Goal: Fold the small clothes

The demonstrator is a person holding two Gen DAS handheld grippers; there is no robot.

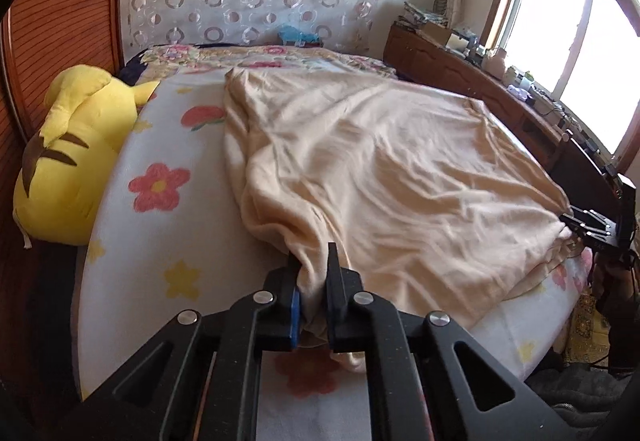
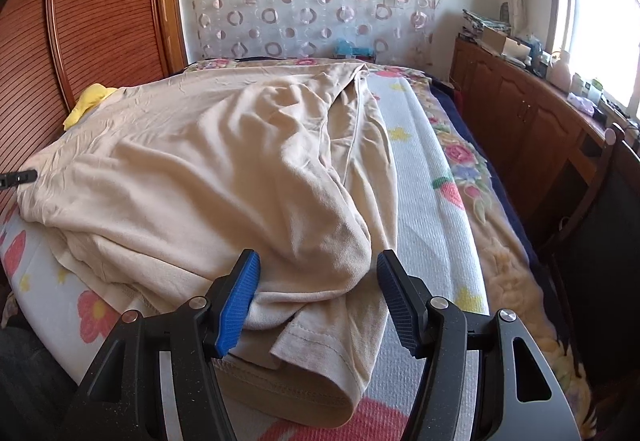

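Observation:
A cream T-shirt [image 1: 380, 169] lies rumpled across the flowered bed cover [image 1: 160, 241]. My left gripper [image 1: 313, 273] is shut on a bunched near corner of it, with the cloth squeezed between the black fingers. In the right wrist view the same T-shirt [image 2: 200, 169] lies with a hemmed sleeve [image 2: 320, 341] toward the camera. My right gripper [image 2: 318, 261] stands open astride that fold; the left blue pad brushes the cloth and the right pad stands apart from it. The right gripper [image 1: 580, 225] also shows at the shirt's right edge, and the left gripper's tip [image 2: 20, 177] at the shirt's far left.
A big yellow plush toy [image 1: 68, 161] lies at the bed's left edge against a slatted wooden panel [image 1: 60, 21]. A wooden cabinet [image 2: 520, 113] with clutter on top runs along the right under a bright window. A dark chair [image 2: 592, 177] stands beside the bed.

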